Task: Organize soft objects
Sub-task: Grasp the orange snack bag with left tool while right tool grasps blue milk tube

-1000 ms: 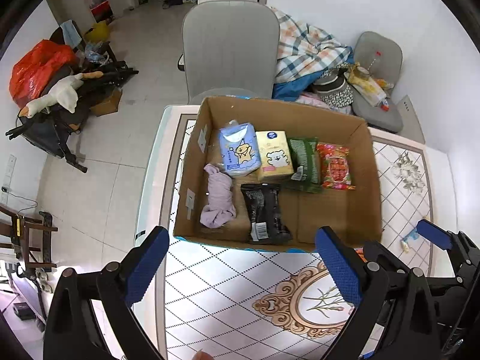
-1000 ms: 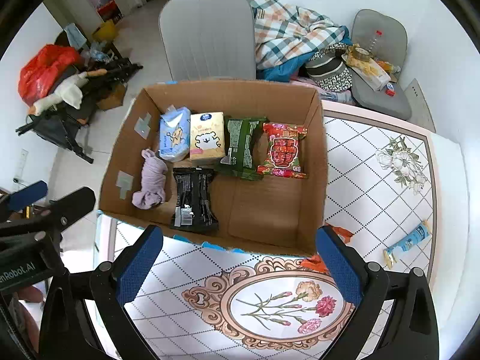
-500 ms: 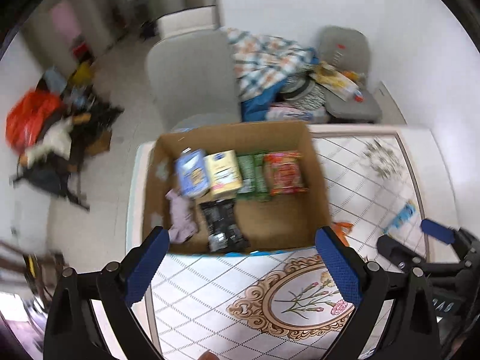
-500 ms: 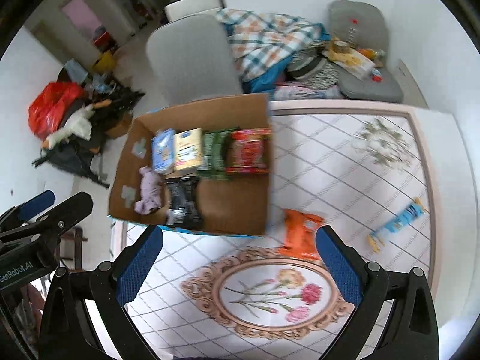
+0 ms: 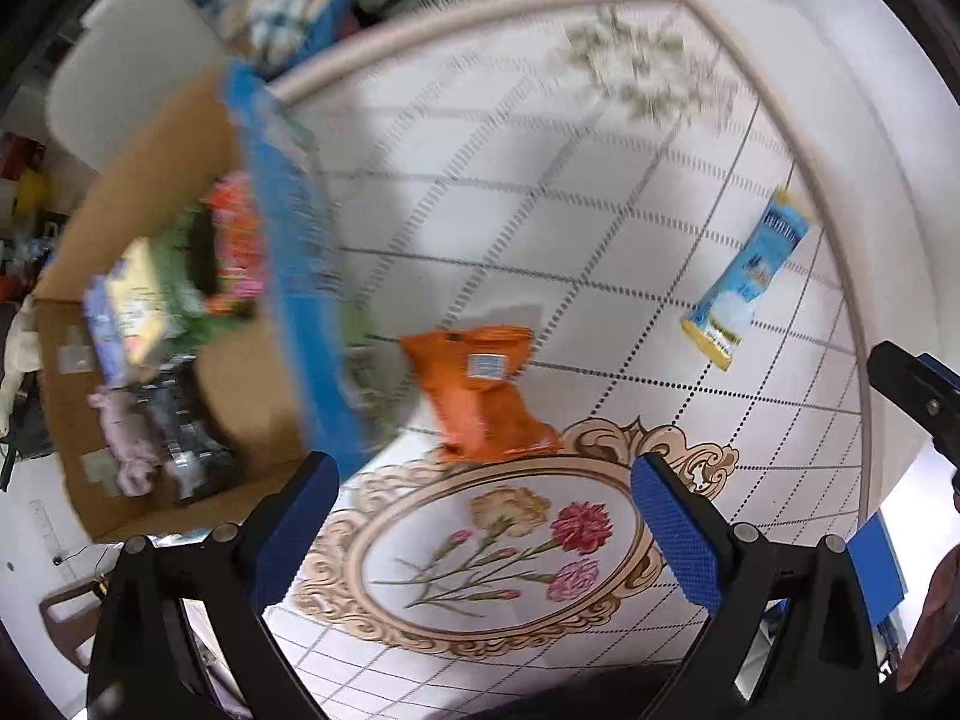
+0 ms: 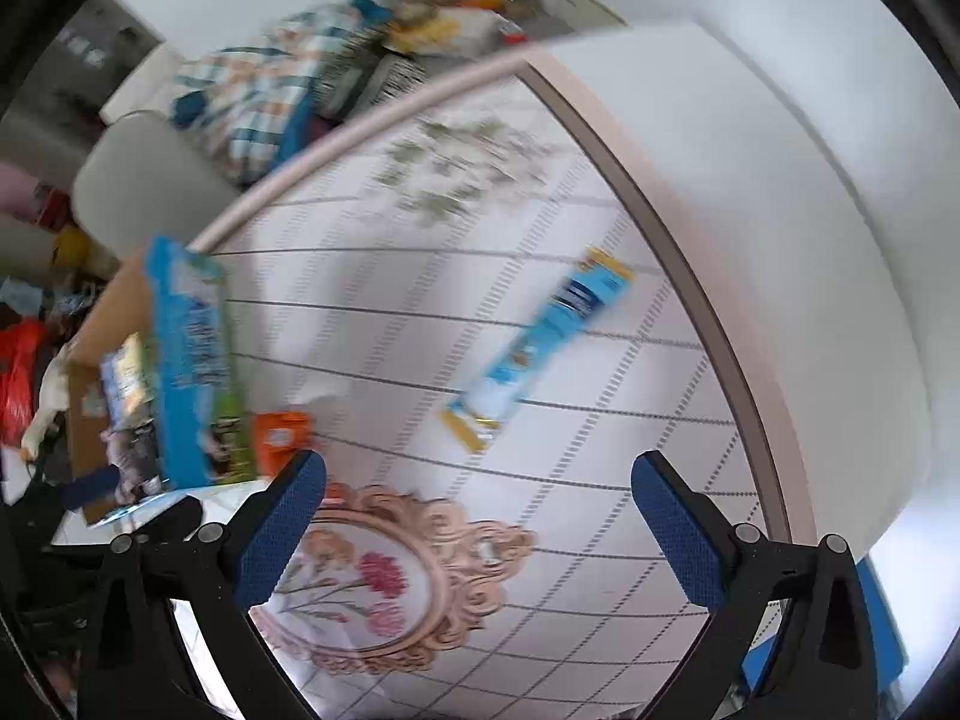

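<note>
An orange packet [image 5: 480, 396] lies on the patterned table just right of the cardboard box [image 5: 180, 324]; it also shows in the right wrist view [image 6: 279, 435]. A long blue and yellow packet [image 5: 747, 285] lies further right, also seen in the right wrist view [image 6: 540, 342]. The box holds several soft packets and a lilac cloth [image 5: 123, 438]. My left gripper [image 5: 480, 516] is open and empty, just in front of the orange packet. My right gripper [image 6: 480, 510] is open and empty, in front of the blue packet.
The box [image 6: 120, 372] stands at the table's left side. A grey chair [image 5: 132, 66] and a checked blanket [image 6: 252, 84] lie beyond the table's far edge. The white table rim [image 6: 810, 240] curves along the right. Both views are blurred.
Both grippers have swung to the right, away from the box and over the open table. The orange and blue packets are now central and nearer. Both stay open.
</note>
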{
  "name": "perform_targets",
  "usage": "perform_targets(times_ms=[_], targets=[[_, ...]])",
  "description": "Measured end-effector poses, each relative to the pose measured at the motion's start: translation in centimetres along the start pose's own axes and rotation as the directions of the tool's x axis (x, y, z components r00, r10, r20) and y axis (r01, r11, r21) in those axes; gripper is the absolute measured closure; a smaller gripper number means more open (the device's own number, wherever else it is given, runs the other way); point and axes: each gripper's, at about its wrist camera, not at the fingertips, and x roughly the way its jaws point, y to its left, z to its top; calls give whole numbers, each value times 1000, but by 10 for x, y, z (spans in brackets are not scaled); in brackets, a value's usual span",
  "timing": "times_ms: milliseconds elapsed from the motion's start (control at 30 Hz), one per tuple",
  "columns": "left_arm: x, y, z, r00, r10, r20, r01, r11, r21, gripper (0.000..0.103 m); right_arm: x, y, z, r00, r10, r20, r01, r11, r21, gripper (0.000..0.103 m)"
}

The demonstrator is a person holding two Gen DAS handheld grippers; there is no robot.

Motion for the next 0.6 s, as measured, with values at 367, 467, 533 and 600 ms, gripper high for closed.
perform_targets(times_ms=[367,467,533,600], targets=[[77,-35,58,968,174,-183,-150,979,134,4,91,-32,25,987,79,-142,-62,991,119,0],[87,-29,66,959,164,-231,-137,982,130,4,115,-28,35,983,88,-162,-63,986,155,0],[95,-25,70,949,159,-273,-126,983,134,4,133,-23,41,978,91,-186,-58,983,176,2],[103,-27,74,934,171,-315,-122,978,170,4,150,-17,46,972,96,-215,-55,981,188,11]])
